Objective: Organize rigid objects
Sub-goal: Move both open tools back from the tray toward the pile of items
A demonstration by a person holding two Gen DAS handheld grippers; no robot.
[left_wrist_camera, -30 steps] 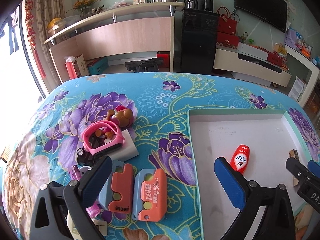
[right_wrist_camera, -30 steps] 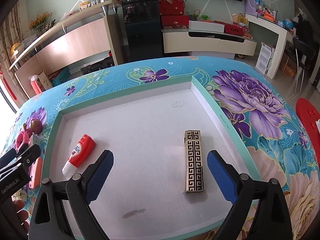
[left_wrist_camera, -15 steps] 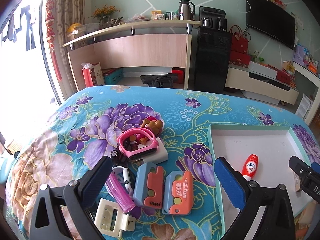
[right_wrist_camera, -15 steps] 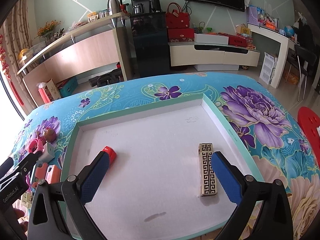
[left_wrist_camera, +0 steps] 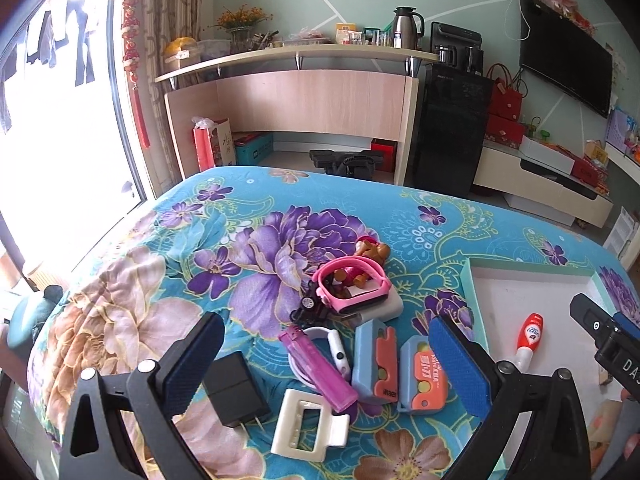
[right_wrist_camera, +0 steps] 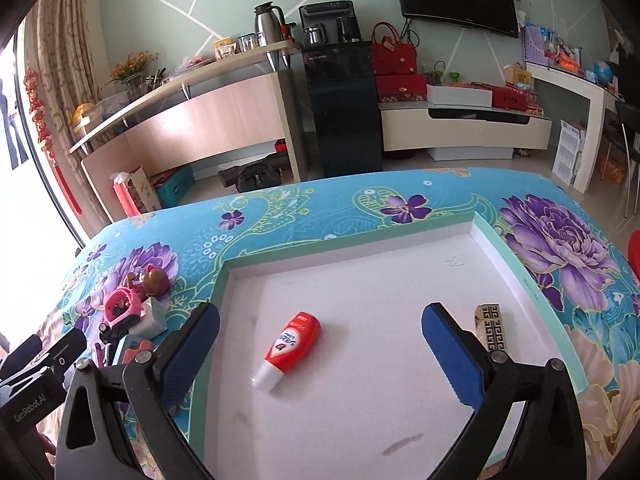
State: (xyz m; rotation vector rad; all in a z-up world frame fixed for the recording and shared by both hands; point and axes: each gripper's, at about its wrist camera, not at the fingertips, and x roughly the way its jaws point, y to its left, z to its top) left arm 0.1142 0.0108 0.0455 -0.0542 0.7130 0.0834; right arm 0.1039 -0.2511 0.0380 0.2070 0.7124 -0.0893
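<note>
1. Hovering over the loose pile on the floral tablecloth [left_wrist_camera: 248,240], the left gripper [left_wrist_camera: 326,354] has its jaws spread wide and holds nothing.
2. The right gripper [right_wrist_camera: 320,344] hangs above the white tray [right_wrist_camera: 532,280], jaws likewise spread and empty.
3. The tray already holds a red correction-fluid bottle [right_wrist_camera: 290,346] and a patterned box [right_wrist_camera: 492,328]; sorting appears partly done.
4. The step in hand is judged to be choosing the next pick.
5. Candidates lie between the left fingers: purple lighter [left_wrist_camera: 318,368], black adapter [left_wrist_camera: 234,390], white hair clip [left_wrist_camera: 306,426], two blue-orange cutters [left_wrist_camera: 398,368].
6. The next move calls for descending and straddling one item.
7. Legible text: "GenRobot.AI" on the left gripper's body; cutter lettering is too small to confirm.
</note>
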